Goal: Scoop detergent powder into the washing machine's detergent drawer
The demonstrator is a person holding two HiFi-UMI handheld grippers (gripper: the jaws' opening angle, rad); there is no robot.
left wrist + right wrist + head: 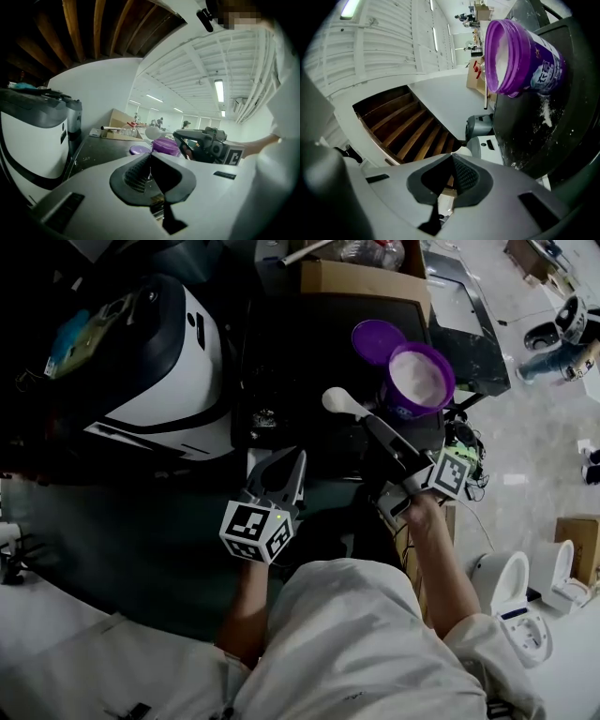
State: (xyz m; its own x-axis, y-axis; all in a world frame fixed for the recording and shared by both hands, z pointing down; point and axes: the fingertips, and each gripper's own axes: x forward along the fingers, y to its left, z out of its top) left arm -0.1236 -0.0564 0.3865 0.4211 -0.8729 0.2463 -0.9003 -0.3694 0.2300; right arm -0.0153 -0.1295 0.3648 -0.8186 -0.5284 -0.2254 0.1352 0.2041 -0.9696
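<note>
A purple tub (419, 379) of white detergent powder stands open on the dark table (309, 343), its purple lid (377, 338) lying just behind it. My right gripper (373, 420) is shut on the handle of a white scoop (337, 400), whose bowl hangs left of the tub, above the table. In the right gripper view the tub (525, 61) fills the upper right and the scoop bowl (461, 151) peeks past the shut right gripper (452, 157). My left gripper (300, 460) is shut and empty at the table's near edge, right of the washing machine (159, 362).
A cardboard box (366, 277) sits at the back of the table. Spilled powder (546, 112) dusts the table near the tub. Cables (464, 442) hang off the table's right side. White fixtures (511, 587) and a box (577, 540) stand on the floor.
</note>
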